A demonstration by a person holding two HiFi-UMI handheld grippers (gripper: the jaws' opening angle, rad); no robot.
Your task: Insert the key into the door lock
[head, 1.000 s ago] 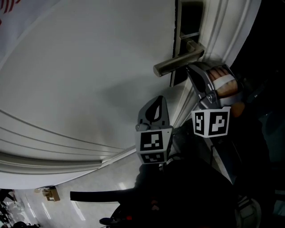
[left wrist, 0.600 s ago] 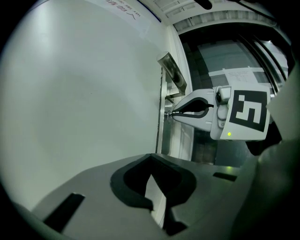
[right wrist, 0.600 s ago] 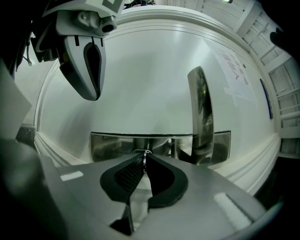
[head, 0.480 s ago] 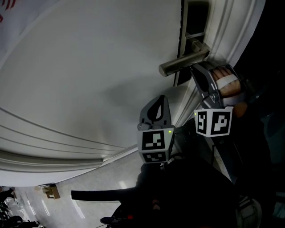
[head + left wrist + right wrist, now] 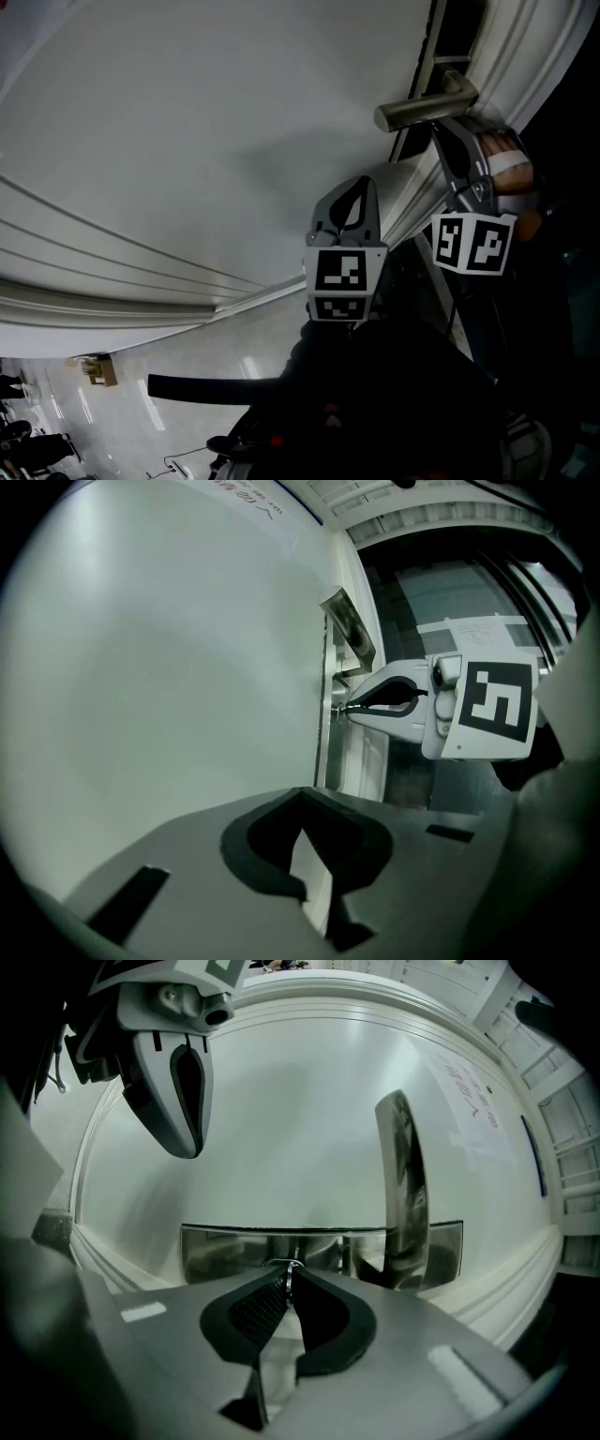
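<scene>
Handle [image 5: 424, 110] farther right now; key [image 5: 289, 1283] between right tongs [image 5: 290, 1276] (at lock plate [image 5: 225, 1251])

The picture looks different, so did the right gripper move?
No. The right gripper, holding the key, stays just under the door handle; both slid right together, so only the camera moved.

There is 1 door [image 5: 187, 141]. It has 1 handle [image 5: 422, 108] and 1 shiny lock plate [image 5: 225, 1251]. There is 1 key [image 5: 290, 1279]. There are 2 tongs: the left tongs [image 5: 359, 184] and the right tongs [image 5: 349, 706].
</scene>
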